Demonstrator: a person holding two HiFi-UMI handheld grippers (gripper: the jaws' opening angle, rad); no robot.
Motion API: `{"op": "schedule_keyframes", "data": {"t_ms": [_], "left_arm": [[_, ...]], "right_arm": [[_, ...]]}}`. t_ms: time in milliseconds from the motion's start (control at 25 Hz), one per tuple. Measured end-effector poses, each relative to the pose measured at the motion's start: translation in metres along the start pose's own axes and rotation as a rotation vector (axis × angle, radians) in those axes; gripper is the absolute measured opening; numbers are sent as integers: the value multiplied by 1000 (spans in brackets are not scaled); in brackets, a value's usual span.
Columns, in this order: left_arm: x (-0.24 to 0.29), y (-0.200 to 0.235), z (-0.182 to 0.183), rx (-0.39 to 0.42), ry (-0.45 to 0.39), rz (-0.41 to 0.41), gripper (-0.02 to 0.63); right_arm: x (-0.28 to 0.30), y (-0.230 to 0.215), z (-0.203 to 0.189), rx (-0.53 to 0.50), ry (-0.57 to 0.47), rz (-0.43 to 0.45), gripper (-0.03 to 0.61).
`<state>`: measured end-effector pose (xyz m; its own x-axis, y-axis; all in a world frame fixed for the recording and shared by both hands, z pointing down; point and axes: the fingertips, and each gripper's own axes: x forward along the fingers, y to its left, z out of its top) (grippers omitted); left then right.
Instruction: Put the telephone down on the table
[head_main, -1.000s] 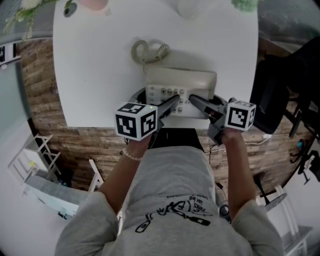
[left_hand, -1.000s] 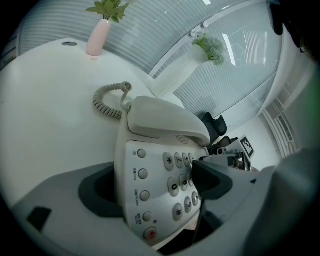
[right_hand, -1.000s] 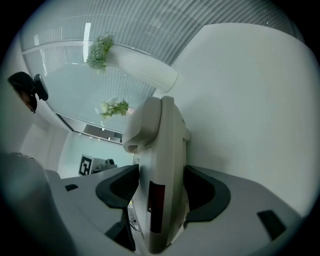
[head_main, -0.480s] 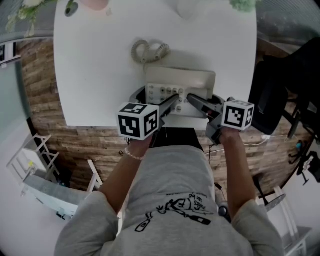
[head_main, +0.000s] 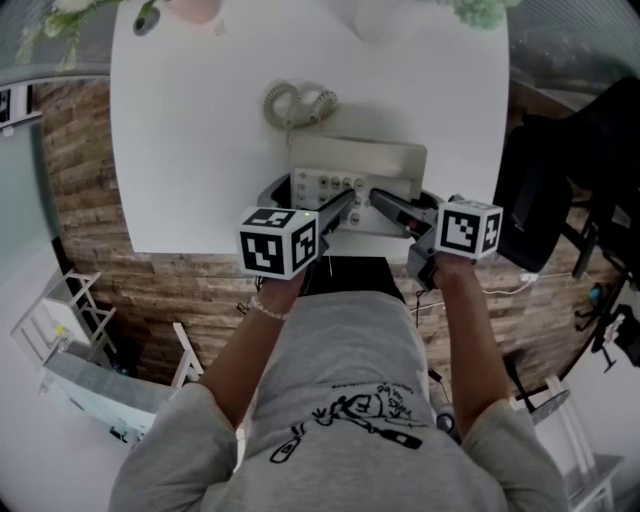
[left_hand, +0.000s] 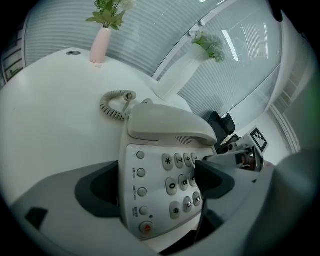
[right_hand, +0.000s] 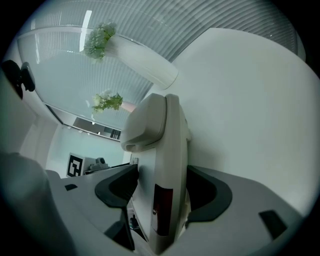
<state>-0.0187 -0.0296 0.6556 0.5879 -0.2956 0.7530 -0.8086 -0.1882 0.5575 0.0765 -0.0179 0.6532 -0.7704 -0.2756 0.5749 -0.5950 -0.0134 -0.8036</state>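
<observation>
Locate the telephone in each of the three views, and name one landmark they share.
Head view: telephone at centre, keypad towards the person.
Left gripper view: telephone at lower centre, keypad facing the camera.
Right gripper view: telephone at centre, seen edge-on.
Shared landmark: white vase at the top edge in the head view, upper centre in the left gripper view, upper left in the right gripper view.

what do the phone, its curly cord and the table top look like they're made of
Telephone: moulded hard plastic, off-white with a faint sheen; its rounded edges and raised keys suggest this.
Cord: flexible plastic or rubbery sheath, same colour, holding a tight spiral.
Table: smooth matt white top, probably laminate or painted board; the look doesn't settle which.
</observation>
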Motion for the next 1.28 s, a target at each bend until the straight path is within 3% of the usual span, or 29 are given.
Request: {"op": "schedule_keyframes", "data": {"t_ms": [1280], "left_arm": [[2,8,-1,26,-14,83,457]], "right_arm": [[3,-7,3,-40,-21,-140,310]]}}
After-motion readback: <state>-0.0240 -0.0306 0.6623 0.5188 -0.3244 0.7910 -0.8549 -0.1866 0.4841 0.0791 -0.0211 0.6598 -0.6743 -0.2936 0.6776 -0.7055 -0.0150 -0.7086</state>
